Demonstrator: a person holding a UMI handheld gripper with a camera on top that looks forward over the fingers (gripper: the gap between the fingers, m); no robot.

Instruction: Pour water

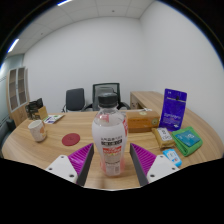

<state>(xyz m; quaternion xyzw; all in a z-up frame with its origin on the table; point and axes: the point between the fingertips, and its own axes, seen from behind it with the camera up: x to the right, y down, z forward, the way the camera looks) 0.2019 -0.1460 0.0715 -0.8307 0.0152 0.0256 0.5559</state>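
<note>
Clear plastic water bottle with black cap and white-red label (108,140) upright at 12 o'clock, dead centre between the fingers (110,163), magenta pads (83,157) flanking the label on both sides. Looks gripped, pads tight against the bottle wall, though contact on the right side hard to confirm. White mug (37,129) at about 10 o'clock, well apart on the wooden counter (60,150), likely pour target. Cap apparently on, so no pour possible until removed. Risks: thin plastic could buckle or slip under squeeze; tilting a full bottle toward a far mug could spill on counter; clutter at 2 to 3 o'clock could get knocked on the swing, namely purple upright package (174,108), cardboard boxes (143,121), green-blue packet (187,142). Red round coaster-like disc (71,140) near 10 o'clock. Room: white walls, ceiling strip lights, two black office chairs (76,99) beyond the counter at 12 o'clock.
</note>
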